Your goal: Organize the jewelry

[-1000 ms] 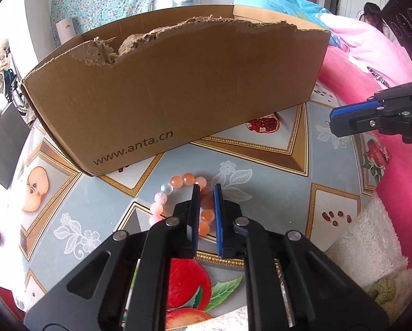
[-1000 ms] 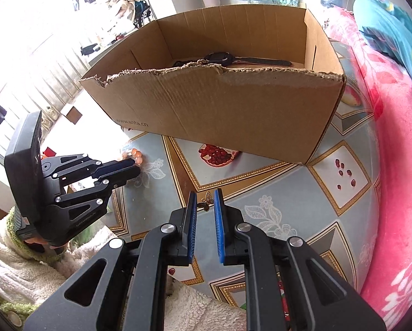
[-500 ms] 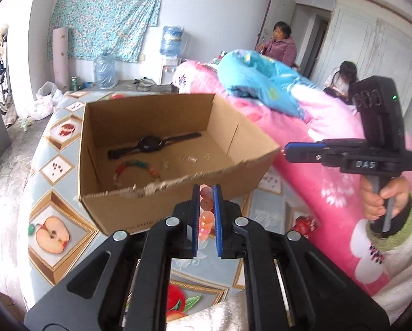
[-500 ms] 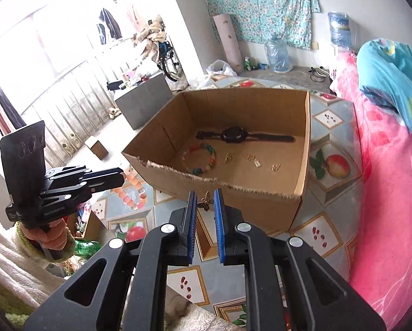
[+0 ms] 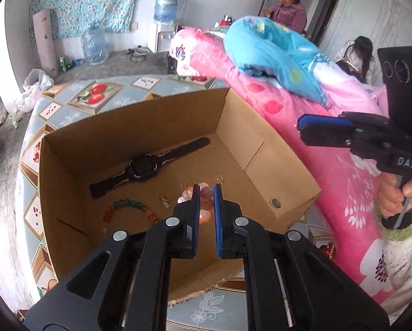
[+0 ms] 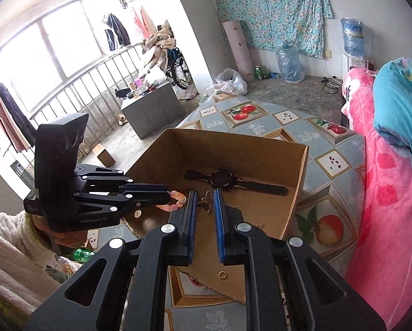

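My left gripper (image 5: 206, 193) is shut on a pink bead bracelet (image 5: 203, 201) and holds it above the open cardboard box (image 5: 261, 149). The bracelet also shows in the right wrist view (image 6: 175, 201), hanging from the left gripper (image 6: 167, 197). My right gripper (image 6: 204, 200) is shut on a small brass butterfly charm (image 6: 206, 200) over the box (image 6: 302, 171). In the box lie a black watch (image 5: 145, 167), a multicoloured bead bracelet (image 5: 128, 207) and small gold pieces (image 5: 164, 200).
A gold ring (image 6: 222, 275) lies on the fruit-patterned tablecloth (image 6: 261, 121) in front of the box. A pink quilt (image 5: 302, 127) borders the table on the right. Two people sit at the back (image 5: 288, 8).
Both grippers have risen from the table and moved over the open box. The left carries the pink bracelet lifted from the cloth; the right keeps the charm.
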### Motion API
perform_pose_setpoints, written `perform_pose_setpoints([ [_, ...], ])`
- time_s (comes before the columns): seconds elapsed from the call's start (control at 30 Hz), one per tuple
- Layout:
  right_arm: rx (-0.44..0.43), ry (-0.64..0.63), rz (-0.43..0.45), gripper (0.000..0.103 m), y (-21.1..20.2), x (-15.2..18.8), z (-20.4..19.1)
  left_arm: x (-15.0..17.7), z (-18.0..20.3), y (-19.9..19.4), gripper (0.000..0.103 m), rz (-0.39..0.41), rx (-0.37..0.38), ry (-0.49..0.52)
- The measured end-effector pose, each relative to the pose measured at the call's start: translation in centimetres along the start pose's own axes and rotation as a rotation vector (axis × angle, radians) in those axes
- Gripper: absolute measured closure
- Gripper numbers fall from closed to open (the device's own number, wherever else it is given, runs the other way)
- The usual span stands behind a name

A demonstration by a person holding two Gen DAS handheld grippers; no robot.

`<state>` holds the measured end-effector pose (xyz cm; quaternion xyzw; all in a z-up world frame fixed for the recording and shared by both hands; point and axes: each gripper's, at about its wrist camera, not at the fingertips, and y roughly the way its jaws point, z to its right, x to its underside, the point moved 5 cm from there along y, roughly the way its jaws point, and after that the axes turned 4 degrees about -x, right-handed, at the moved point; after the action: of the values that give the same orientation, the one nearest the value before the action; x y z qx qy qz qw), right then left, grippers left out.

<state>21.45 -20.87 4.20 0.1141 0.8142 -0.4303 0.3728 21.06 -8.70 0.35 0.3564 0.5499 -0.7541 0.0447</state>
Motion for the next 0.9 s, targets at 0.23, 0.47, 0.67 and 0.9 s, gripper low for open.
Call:
perform_pose_setpoints([
  [0.23, -0.034, 0.012, -0.123, 0.090, 3.3, 0.6, 1.6, 2.1, -0.6, 5.4, 0.092, -0.218, 0.032, -0.029],
  [0.47, -0.028, -0.038, -0.318, 0.090, 6.6, 1.4, 0.4, 2.1, -2.2, 2.7, 0.084, -0.105, 0.019, -0.079],
  [0.67, 0.074, -0.128, -0.503, 0.090, 9.8, 2.5, -0.9, 3.0, -3.9, -2.6, 0.071, 0.056, -0.032, -0.111],
  [0.9, 0.153, -0.115, -0.594, 0.090, 11.2, 3.1, -0.2, 4.9, -6.9, -7.0, 0.059, 0.160, -0.073, -0.169],
])
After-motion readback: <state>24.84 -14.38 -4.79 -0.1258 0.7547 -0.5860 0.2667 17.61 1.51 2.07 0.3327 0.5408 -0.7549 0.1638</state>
